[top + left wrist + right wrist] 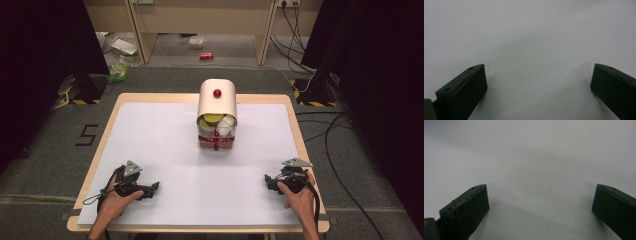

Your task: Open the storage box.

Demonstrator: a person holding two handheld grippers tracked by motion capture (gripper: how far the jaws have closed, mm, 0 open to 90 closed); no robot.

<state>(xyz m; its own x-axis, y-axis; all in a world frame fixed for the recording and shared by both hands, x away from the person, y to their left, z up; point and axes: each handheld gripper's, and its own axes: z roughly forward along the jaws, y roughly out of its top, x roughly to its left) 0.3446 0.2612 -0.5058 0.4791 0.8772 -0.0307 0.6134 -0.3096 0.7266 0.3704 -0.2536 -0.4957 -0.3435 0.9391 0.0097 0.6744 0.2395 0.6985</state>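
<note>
A cream, round-topped bread-bin-style box with a red knob [217, 107] stands at the far middle of the white sheet on the wooden table [200, 200], its front raised over yellow and white pieces inside. Well nearer than the box, to its left, the left gripper [152, 187] rests with jaws spread wide and empty. To its right, the right gripper [268, 181] rests likewise, jaws wide apart, holding nothing.

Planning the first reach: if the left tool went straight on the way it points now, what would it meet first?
Probably nothing but the white table sheet: the left tool stands open above it, and the way looks free.
</note>
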